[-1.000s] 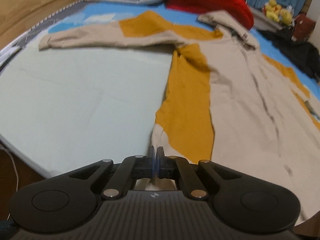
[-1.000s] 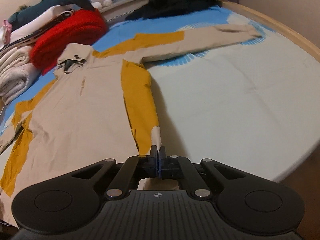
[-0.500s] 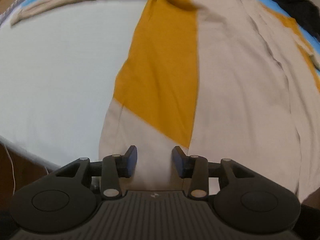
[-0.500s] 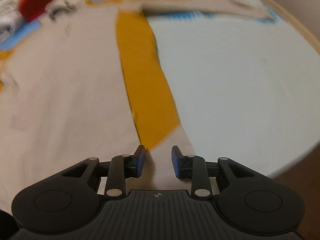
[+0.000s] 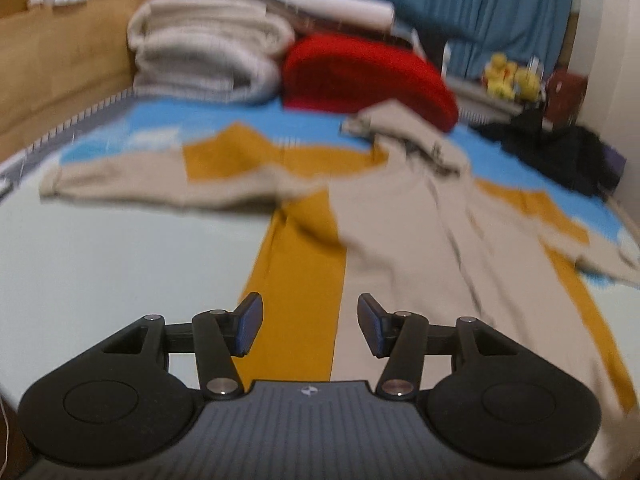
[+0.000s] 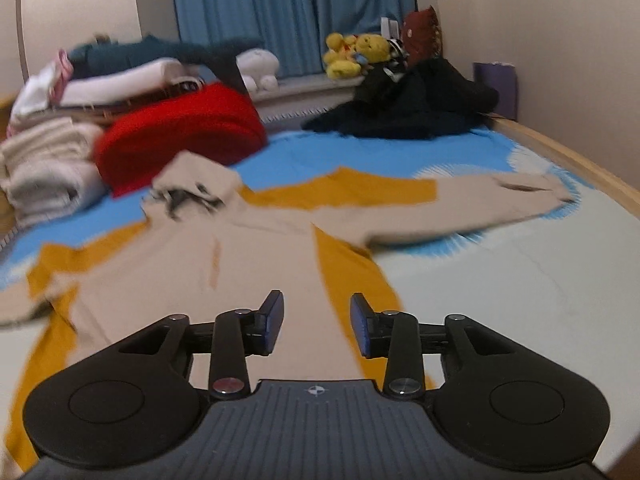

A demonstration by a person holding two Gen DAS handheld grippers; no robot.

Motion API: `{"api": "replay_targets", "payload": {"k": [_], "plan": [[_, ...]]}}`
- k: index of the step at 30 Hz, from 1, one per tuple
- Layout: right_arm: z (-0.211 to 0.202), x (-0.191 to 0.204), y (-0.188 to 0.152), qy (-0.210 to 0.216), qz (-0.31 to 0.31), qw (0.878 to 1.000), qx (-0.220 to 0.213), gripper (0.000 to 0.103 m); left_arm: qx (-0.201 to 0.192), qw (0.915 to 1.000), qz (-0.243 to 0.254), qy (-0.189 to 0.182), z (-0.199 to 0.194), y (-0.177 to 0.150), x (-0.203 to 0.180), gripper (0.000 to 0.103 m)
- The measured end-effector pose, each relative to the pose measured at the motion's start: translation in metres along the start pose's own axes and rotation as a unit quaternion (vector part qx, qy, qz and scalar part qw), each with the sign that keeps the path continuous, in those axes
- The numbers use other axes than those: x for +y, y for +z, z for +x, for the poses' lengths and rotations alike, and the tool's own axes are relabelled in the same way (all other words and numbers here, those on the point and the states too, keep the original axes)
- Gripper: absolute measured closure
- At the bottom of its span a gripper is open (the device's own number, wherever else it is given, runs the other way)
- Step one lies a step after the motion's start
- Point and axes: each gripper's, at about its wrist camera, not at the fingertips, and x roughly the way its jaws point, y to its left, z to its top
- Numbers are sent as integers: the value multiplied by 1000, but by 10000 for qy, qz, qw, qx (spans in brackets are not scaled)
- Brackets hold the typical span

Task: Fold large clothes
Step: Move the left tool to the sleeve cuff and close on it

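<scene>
- Spreading across the bed [image 5: 100,240], a beige-and-mustard garment [image 5: 400,248] is seen laid flat in the left wrist view; the left gripper [image 5: 310,326] is opening, nothing between its jaws.
- In the right wrist view, the garment [image 6: 248,264] is shown below a red cushion [image 6: 180,132] at the bed's far edge; the right gripper [image 6: 316,330] is opening, nothing held.

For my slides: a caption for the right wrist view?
Right gripper, fingers opening and empty, above a beige-and-mustard jacket spread flat on the bed.

Dim warm indoor light; motion blur throughout; fisheye-bent edges.
</scene>
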Motion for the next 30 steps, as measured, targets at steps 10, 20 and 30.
{"api": "replay_targets", "payload": {"k": [10, 20, 30], "plan": [[49, 83, 44, 349, -292, 9973, -571, 62, -584, 9976, 228, 287, 72, 103, 26, 45], [98, 118, 54, 389, -254, 9973, -566, 62, -145, 9931, -646, 970, 184, 116, 165, 54], [160, 143, 29, 417, -305, 9986, 106, 62, 208, 9589, -2415, 1476, 249, 108, 321, 41]]}}
